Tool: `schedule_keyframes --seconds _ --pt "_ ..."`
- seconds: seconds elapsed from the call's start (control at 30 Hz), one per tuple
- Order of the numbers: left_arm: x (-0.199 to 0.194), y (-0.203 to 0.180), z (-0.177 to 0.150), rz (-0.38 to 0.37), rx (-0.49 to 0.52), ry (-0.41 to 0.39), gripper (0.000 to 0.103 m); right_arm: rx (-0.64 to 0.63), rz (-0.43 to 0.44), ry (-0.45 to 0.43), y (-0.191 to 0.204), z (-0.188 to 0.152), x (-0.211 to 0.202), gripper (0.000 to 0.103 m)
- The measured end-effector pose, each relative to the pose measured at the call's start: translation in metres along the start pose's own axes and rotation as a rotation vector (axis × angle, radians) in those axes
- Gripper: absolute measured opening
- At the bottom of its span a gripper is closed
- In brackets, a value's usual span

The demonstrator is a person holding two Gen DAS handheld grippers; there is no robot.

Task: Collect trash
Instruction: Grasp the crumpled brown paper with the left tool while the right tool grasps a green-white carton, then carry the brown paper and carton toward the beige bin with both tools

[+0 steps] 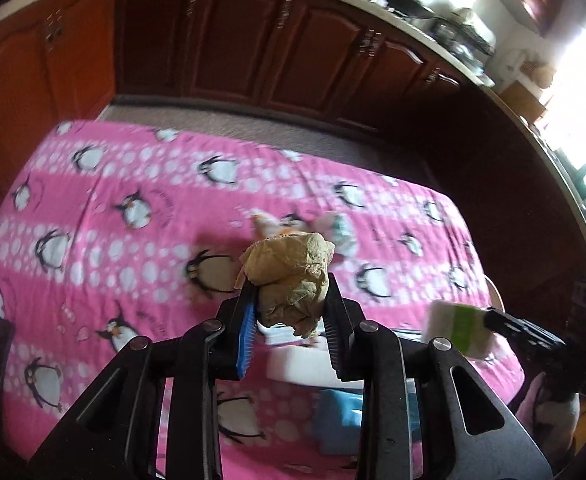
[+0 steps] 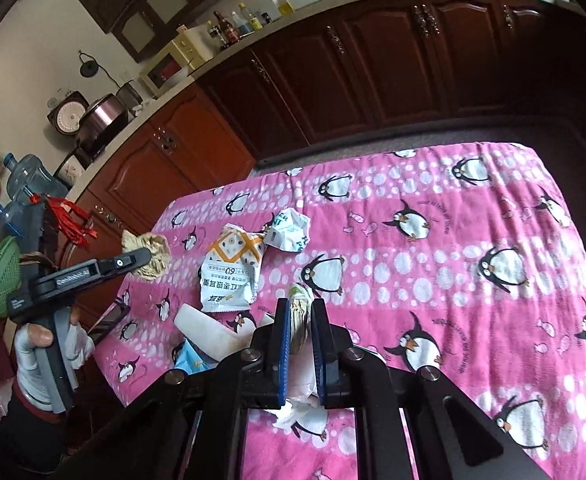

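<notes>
Both cameras ride on the hand-held grippers and look forward and steeply down along their fingers onto a table under a pink penguin cloth [image 1: 113,184], with dark wooden cabinets [image 2: 393,60] behind. The left wrist view sits close above the near edge, facing the cabinets, with its own fingers [image 1: 333,320] filling the lower frame. The right wrist view looks from the table's other side, a little farther back. Both views share the cloth, the cabinets and the wrappers [image 2: 233,268] lying mid-table; each also catches the other gripper at its edge.
</notes>
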State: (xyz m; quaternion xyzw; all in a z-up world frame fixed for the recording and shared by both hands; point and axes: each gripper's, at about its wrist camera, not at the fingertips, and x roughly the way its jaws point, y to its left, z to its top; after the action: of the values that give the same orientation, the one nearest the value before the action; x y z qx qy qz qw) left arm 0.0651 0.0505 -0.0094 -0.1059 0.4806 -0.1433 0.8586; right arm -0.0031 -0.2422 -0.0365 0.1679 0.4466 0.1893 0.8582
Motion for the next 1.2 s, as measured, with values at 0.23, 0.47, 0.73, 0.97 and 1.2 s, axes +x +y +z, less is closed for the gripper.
schedule_keyframes --seconds 0.23,0.47,0.73,0.97,1.2 --pt "0.004 -0.037 -0.006 -0.028 0.071 0.009 0.028 0.014 -0.001 0.098 -0.012 -0.028 0.0 0.009" --pt "0.01 -0.052 -0.007 -0.041 0.098 0.019 0.028 0.004 -0.021 0.142 -0.02 -0.042 0.003 0.039" --pt "0.012 -0.057 -0.01 -0.051 0.111 0.033 0.028 -0.076 -0.065 0.175 -0.01 -0.038 0.024 0.04" --pt "0.013 -0.062 -0.01 -0.064 0.125 0.042 0.028 -0.013 -0.03 0.209 -0.024 -0.052 0.032 0.041" --pt "0.013 -0.081 -0.01 -0.083 0.164 0.049 0.028 0.041 0.036 0.139 -0.033 -0.048 0.002 0.011"
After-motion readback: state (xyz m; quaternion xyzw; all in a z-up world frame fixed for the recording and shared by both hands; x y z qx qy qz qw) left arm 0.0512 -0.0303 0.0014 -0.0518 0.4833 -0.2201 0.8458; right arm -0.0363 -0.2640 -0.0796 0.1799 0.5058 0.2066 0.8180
